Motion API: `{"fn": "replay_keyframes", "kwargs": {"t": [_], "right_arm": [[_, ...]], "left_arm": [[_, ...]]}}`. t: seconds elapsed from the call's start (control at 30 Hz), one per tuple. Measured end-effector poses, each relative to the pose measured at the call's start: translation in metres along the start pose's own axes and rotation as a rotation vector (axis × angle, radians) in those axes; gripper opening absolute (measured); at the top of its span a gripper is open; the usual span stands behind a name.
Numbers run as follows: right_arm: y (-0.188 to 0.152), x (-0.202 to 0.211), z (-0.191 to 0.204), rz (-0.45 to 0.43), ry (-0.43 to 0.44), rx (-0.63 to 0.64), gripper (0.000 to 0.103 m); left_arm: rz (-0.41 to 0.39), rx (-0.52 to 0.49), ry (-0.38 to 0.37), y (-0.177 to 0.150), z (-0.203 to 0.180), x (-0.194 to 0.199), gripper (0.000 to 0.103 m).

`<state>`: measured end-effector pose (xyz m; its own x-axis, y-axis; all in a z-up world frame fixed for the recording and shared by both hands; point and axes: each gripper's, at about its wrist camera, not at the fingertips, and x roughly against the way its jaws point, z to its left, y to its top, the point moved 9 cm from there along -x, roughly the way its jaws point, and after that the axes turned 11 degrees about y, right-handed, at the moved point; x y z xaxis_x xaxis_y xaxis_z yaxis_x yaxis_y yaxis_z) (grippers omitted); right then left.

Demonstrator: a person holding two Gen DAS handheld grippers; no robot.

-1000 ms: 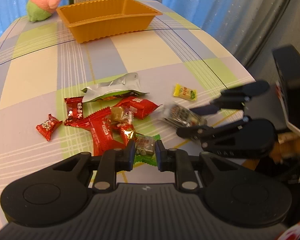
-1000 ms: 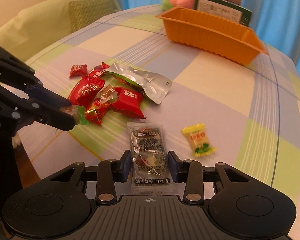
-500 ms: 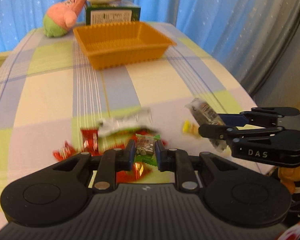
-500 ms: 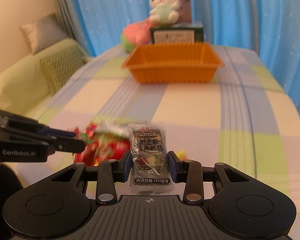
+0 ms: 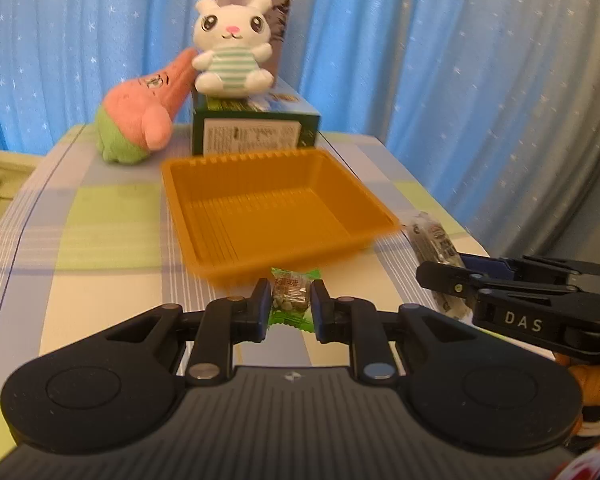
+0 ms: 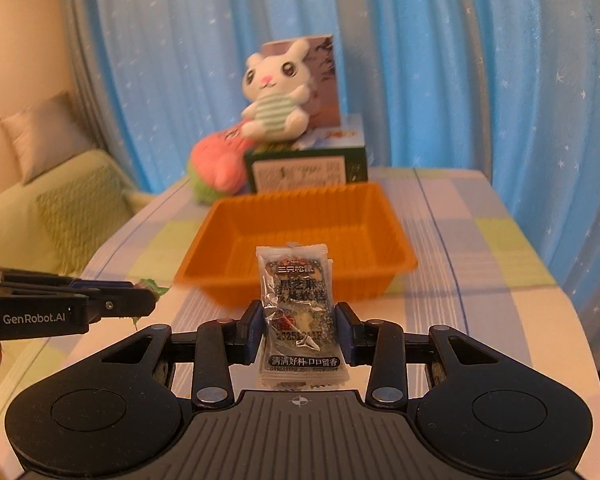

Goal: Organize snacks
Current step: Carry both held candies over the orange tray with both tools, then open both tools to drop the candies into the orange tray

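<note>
The left gripper (image 5: pixel 290 306) pinches a small candy in a green wrapper (image 5: pixel 291 295) between its pads, the wrapper's frilled ends showing above and below the grip; it hangs above the tabletop (image 5: pixel 100 216), just short of the near wall of the orange tray (image 5: pixel 260 200). The right gripper (image 6: pixel 298 332) is clamped on a clear, dark-printed sachet (image 6: pixel 296 300), which stands upright between the pads with its top edge in front of the tray's near rim; seen from the left wrist, the same sachet juts from that gripper to the right of the tray's near right corner.

The orange tray is a ribbed, shallow rectangle lying on the checked cloth toward the far edge of the tabletop; its floor is bare in both views. Just behind its far wall stands a dark green box (image 5: pixel 256 132) with a white label facing the cameras; a white plush rabbit (image 5: pixel 230 44) in a green-striped top sits on that box, leaning against a taller carton (image 5: pixel 278 12). A pink and green plush (image 5: pixel 140 116) lies at the far left corner of the tabletop, its pointed tip touching the rabbit.

Blue star-dotted curtains (image 6: pixel 460 80) hang behind the table; a green sofa (image 6: pixel 52 216) with a cushion stands beyond the table's left edge in the right wrist view.
</note>
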<state>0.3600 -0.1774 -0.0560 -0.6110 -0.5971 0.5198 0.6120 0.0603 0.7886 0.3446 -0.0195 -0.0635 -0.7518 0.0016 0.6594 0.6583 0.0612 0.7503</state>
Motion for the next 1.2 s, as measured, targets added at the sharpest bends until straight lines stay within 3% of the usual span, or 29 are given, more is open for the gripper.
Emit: {"fn": "replay_keyframes", "kwargs": {"t": [0.27,0.57,0.8,0.87,1.2], "right_arm": [[0.039,-0.060,-0.029,-0.042,-0.025,-0.031,0.039],[0.056,-0.116,-0.056,-0.031,-0.034,-0.045,0.039],[0.051,-0.145,-0.070,-0.009,-0.039,-0.080,0.039],[0.049,-0.151,-0.073,0.000,-0.037,-0.087,0.039],[0.044,-0.157,-0.076,0.010,-0.032,-0.108,0.039]], "left_arm": [[-0.036,0.085,0.001,0.042,0.014,-0.063,0.019],[-0.038,0.095,0.050,0.054,0.032,-0.108,0.019],[-0.027,0.111,0.036,0.051,0.035,-0.128,0.020],[-0.013,0.118,0.053,0.048,0.039,-0.133,0.031],[-0.002,0.153,0.076,0.046,0.053,-0.133,0.031]]}}
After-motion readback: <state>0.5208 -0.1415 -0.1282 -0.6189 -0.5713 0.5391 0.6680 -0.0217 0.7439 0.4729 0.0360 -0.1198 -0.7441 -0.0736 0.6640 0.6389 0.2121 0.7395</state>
